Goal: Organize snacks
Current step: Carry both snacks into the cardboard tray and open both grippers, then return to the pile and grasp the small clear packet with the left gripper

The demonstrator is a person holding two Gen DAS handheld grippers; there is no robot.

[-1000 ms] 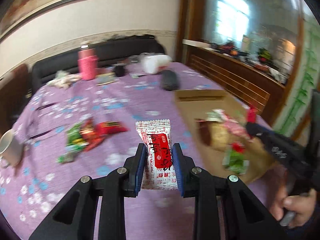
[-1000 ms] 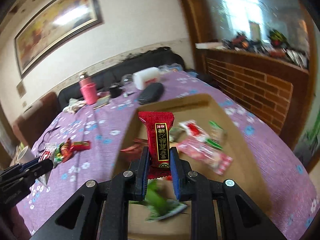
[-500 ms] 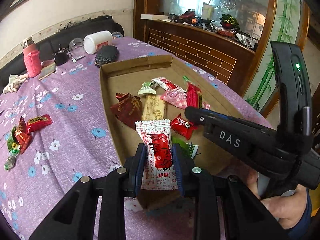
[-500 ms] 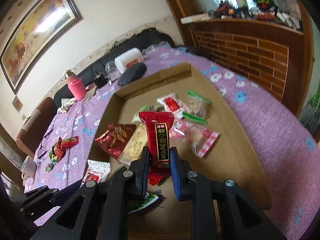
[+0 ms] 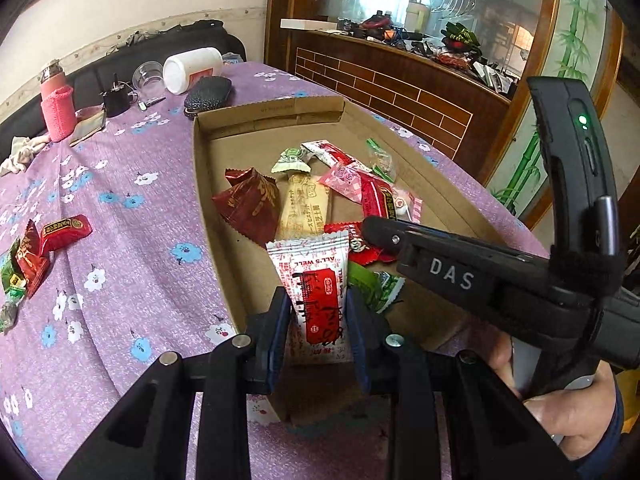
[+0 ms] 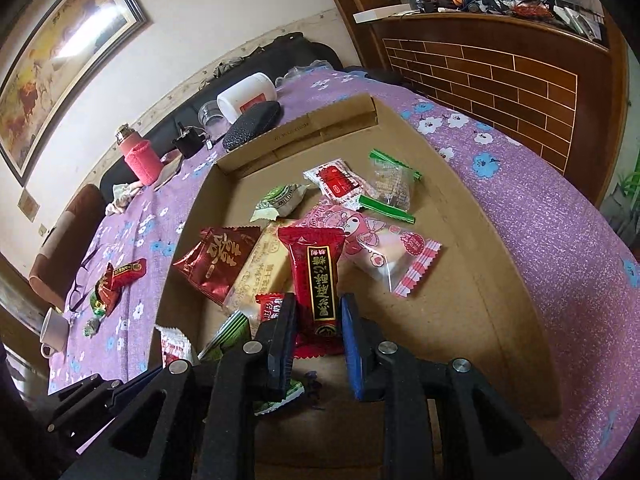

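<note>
Left wrist view: my left gripper (image 5: 316, 326) has the white-and-red packet (image 5: 314, 292) standing between its pads, and the jaws are opening, with a sliver of gap showing beside the wrapper, so I judge the hold is going loose. The packet hangs just ahead of my fingers, over the near edge of the cardboard box (image 5: 208, 208), which lies straight in front with a heap of snacks already in it. To my right, my right gripper (image 6: 316, 338) reaches over the same box; its jaws are opening too, and the dark red packet (image 6: 316, 276) stands between the pads, the right one already clear of it. So the step in hand is the drop: both snacks are over the box and being let go. Next I think I need to spread both sets of fingers fully, lift clear, then swing left to the loose snacks (image 5: 38, 248) lying on the purple tablecloth (image 5: 120, 280), well apart from the box.
</note>
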